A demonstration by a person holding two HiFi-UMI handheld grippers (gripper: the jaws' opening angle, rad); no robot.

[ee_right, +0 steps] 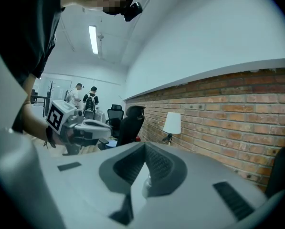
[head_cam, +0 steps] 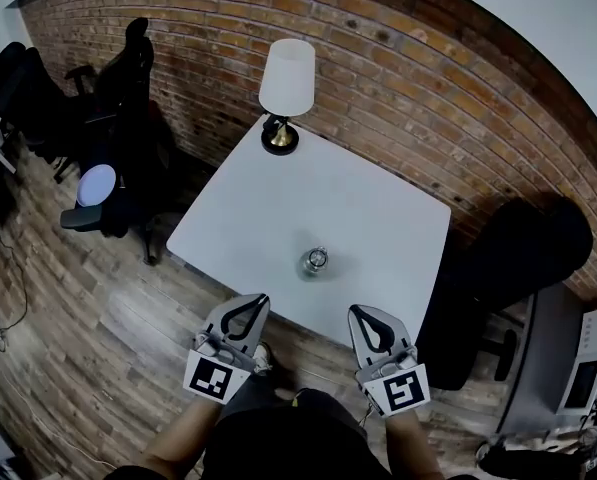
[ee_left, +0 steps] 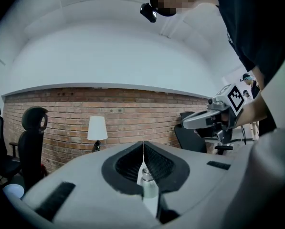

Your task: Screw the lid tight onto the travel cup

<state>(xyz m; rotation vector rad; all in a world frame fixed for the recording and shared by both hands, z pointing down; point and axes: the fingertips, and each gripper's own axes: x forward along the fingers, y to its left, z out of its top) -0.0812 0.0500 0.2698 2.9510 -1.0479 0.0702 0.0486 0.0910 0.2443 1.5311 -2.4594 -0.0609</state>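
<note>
Well beyond travel cup (head_cam: 315,261), lamp (head_cam: 286,88).

- Readable words, brand names or numbers: none in any view
- left gripper (head_cam: 254,299), near left: left marker (head_cam: 210,378), a square black-and-white block pattern on the cube's top face, with no letters or digits
- right gripper (head_cam: 362,311), near right: right marker (head_cam: 402,390), a square black-and-white block pattern on the cube's top face, likewise a pattern only
- travel cup (head_cam: 314,262), near middle of the white table (head_cam: 278,208): any print too small to make out
</note>
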